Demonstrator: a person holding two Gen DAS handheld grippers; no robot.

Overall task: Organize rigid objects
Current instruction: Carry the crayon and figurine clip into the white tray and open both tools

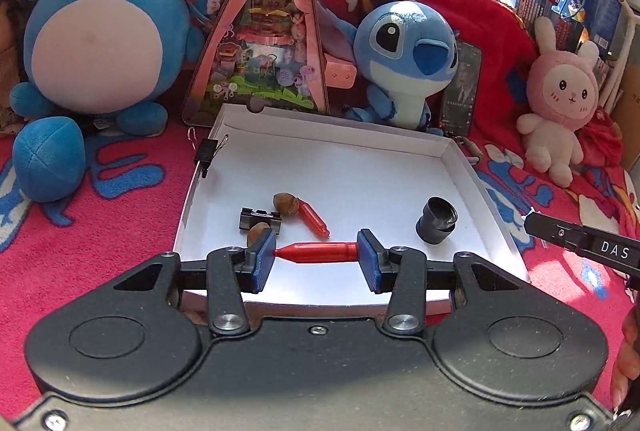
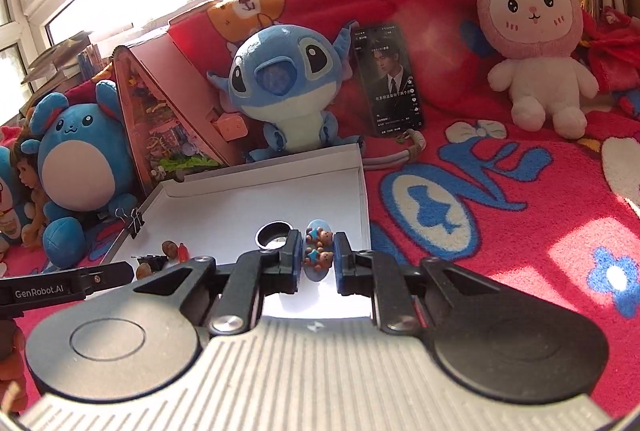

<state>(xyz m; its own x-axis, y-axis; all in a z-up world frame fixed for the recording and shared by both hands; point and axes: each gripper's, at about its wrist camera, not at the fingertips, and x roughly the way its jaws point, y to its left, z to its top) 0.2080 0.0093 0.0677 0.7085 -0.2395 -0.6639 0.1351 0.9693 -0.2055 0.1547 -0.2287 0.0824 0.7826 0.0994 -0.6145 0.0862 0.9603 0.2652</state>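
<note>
Bedding in red and pink, printed with blue letters, forms the work surface, with plush toys and shelved books ranged behind; the landmark for this report is the white shallow box (image 1: 460,167) lying open on it. Inside the box, toward its near left, sit a black clip piece (image 1: 259,220), two brown nuts (image 1: 285,204), and a small orange-red capsule (image 1: 315,220); a black cylindrical cap (image 1: 437,224) stands toward the box's right side, and a binder clip (image 1: 207,150) is fastened to the left wall. The left gripper (image 1: 316,254) is closed end to end on a red bullet-shaped piece (image 1: 320,252), held level above the box's near edge. The right gripper (image 2: 317,258) is clamped narrowly on a pale blue hair clip with small bear figures (image 2: 317,251), positioned over the box's near right corner, just beside the cap. Whether either item touches the box floor is uncertain from these angles; both appear to be carried clear of it. Judged step: both items are in transport for depositing with those already collected in the box. The next move calls for lowering each gripper over bare floor in the box, clear of the cap and the nuts, then parting the jaws so the pieces settle without rolling.
</note>
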